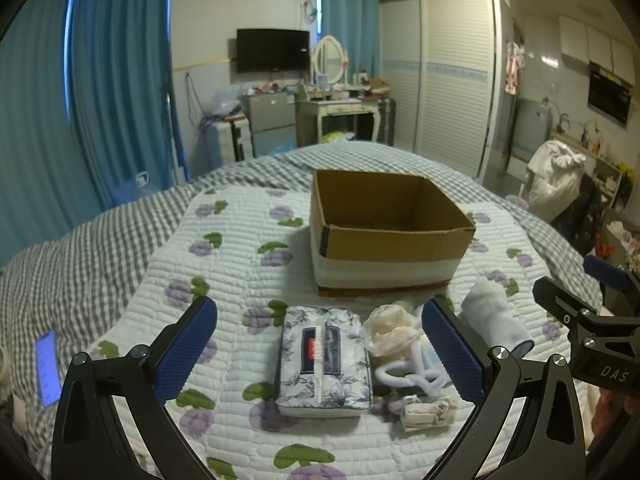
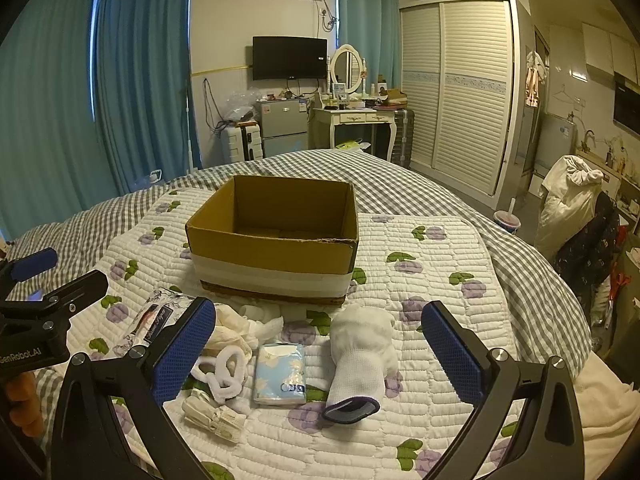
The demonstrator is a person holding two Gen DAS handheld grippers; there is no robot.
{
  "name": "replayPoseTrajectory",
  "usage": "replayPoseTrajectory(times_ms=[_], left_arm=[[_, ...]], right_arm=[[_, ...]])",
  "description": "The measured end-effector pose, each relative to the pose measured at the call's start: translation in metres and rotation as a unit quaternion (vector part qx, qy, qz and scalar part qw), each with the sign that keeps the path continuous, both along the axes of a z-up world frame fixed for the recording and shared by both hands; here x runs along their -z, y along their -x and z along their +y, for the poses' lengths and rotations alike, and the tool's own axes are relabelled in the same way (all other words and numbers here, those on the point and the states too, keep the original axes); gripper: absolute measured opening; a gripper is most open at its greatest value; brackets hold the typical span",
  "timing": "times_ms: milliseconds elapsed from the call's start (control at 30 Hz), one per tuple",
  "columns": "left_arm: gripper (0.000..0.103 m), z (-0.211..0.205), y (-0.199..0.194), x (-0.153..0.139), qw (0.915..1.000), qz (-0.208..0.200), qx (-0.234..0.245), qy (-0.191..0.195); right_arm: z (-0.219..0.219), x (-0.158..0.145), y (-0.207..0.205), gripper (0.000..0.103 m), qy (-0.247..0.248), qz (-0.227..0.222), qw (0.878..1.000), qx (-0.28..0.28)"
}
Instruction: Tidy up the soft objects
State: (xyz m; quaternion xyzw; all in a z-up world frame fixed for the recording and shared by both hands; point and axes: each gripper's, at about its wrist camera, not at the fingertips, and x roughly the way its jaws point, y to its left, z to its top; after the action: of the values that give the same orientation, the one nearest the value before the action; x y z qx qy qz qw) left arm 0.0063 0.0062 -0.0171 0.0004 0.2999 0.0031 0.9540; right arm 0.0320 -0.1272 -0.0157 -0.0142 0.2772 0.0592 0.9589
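- Presently, the soft items lie in a loose row on the white quilted bed cover with purple flower print (image 1: 224,280), just in front of the open brown cardboard box with a white band around its lower half (image 2: 276,256); the box appears empty as far as its interior shows.
- Left gripper (image 1: 320,352): fingers spread wide, holding nothing, hovering above the floral blue-and-white soft tissue pack (image 1: 324,360), which sits between its blue pads.
- Right gripper (image 2: 320,352): likewise spread and empty, hovering over the white knitted glove with a dark cuff (image 2: 360,360) and the small light-blue pocket tissue packet (image 2: 280,374).
- Between those items lie a crumpled cream cloth (image 2: 236,328), a white fluffy looped hair band (image 2: 220,372) and a small folded white wrapper-like piece (image 2: 214,416), close together and partly touching.
- Handling judgement: all items look light and compliant. The floral pack should yield under pressure yet keep its block shape; a grip across its short sides, mid-length, looks soundest.
- The glove is limp and would droop; taking it at the bunched, thicker middle seems safer than at the cuff.
- The pocket packet has a slick film wrap and may slide; a firm pinch across its width is advised.
- The hair band and cloth may snag or lift together, being in contact; they are best separated at pick-up.
- Status judgement: nothing is yet boxed; the task looks to be at its start.
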Motion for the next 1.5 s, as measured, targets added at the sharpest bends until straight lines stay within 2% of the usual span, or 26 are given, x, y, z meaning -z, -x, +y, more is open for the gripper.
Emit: replayPoseTrajectory(times_ms=[767, 867, 1100, 1400, 1500], left_arm=[[0.103, 0.006, 0.01, -0.008, 0.9999, 0.002, -0.015, -0.003], [0.103, 0.008, 0.003, 0.007, 0.9994, 0.028, -0.02, -0.008], [0.103, -0.004, -0.018, 0.074, 0.9927, 0.121, 0.0, 0.001], [0.103, 0.002, -0.034, 0.113, 0.9877, 0.156, 0.003, 0.007], [0.103, 0.003, -0.041, 0.121, 0.9867, 0.162, 0.007, 0.01]], right_arm=[[0.0, -0.013, 0.012, 0.103, 0.0, -0.004, 1.0, 0.001], [-0.01, -0.005, 0.006, 0.103, -0.005, 0.011, 1.0, 0.013], [-0.021, 0.032, -0.014, 0.103, -0.004, 0.059, 0.998, 0.028], [-0.022, 0.096, -0.066, 0.097, 0.001, 0.142, 0.99, 0.027], [-0.02, 0.111, -0.083, 0.088, 0.012, 0.155, 0.987, 0.031]])
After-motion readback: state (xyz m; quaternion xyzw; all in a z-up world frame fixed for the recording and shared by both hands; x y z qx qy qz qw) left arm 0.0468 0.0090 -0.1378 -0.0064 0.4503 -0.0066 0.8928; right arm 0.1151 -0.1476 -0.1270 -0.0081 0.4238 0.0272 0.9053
